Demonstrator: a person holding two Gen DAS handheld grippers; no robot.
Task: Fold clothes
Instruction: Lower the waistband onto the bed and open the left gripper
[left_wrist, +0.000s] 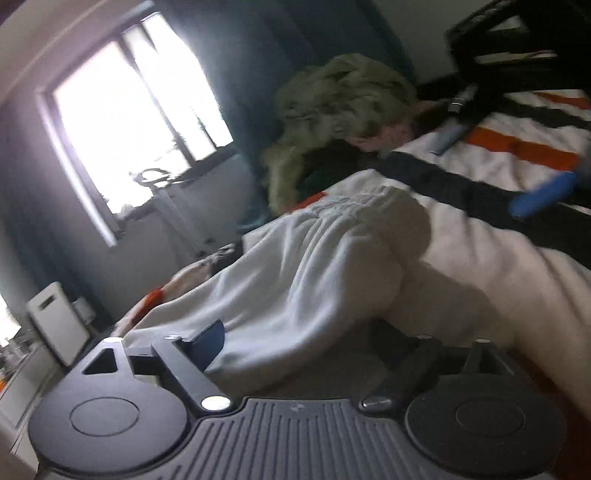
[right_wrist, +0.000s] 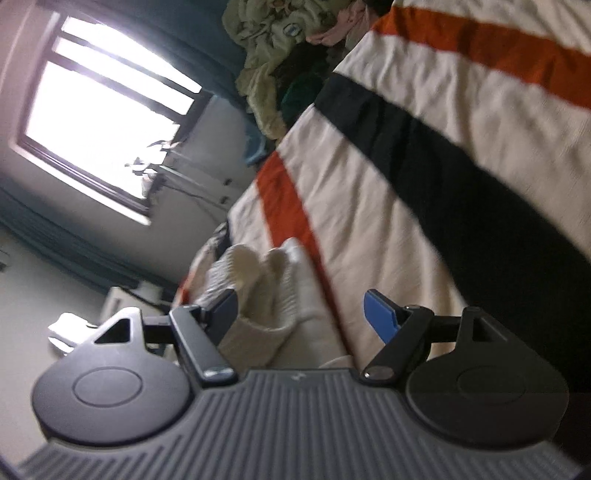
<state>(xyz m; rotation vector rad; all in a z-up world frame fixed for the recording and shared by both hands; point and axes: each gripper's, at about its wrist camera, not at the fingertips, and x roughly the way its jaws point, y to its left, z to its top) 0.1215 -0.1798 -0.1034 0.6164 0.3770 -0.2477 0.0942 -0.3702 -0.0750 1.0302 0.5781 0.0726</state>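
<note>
A white garment (left_wrist: 325, 258) with a gathered waistband lies bunched on the striped bedspread (left_wrist: 480, 240). My left gripper (left_wrist: 317, 343) is low at its near end, jaws wide apart, with cloth lying between them and its right finger in shadow. Farther up the bed, my right gripper (left_wrist: 495, 166) shows with blue fingers (left_wrist: 543, 192) spread. In the right wrist view, my right gripper (right_wrist: 303, 314) is open over the bedspread (right_wrist: 406, 184). White ribbed cloth (right_wrist: 266, 288) lies between the fingers, close to the left one (right_wrist: 225, 310). No pad presses on it.
A heap of other clothes, pale green on top (left_wrist: 340, 103) (right_wrist: 269, 37), sits at the far end of the bed. A bright window (left_wrist: 129, 110) (right_wrist: 99, 99) is on the left wall. A white appliance (left_wrist: 55, 325) stands on the floor beside the bed.
</note>
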